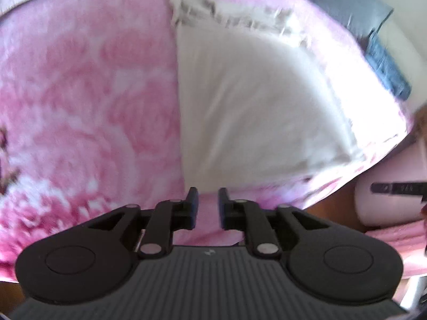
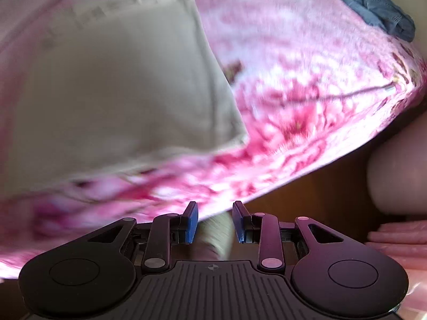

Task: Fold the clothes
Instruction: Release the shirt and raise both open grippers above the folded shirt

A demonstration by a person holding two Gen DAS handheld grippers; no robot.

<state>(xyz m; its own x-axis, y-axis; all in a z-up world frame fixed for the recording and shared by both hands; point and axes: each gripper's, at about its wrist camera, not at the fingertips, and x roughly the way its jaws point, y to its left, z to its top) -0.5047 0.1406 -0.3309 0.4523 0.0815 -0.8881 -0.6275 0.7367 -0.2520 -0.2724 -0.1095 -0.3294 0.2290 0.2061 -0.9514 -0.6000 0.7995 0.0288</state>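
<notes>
A white garment (image 1: 253, 101) lies folded flat on a pink flowered blanket (image 1: 88, 101); its far end has a grey patterned band. In the right wrist view it (image 2: 112, 85) looks beige, left of centre. My left gripper (image 1: 207, 202) is open and empty, just short of the garment's near edge. My right gripper (image 2: 214, 221) is open and empty, near the bed's front edge, to the right of the garment's near corner. Both views are motion-blurred.
Blue denim clothes (image 1: 384, 64) and a grey piece (image 1: 349, 2) lie at the far right of the bed; the denim also shows in the right wrist view (image 2: 373, 2). A thin cable (image 2: 355, 93) crosses the blanket. The bed edge drops to a brown floor (image 2: 320, 200).
</notes>
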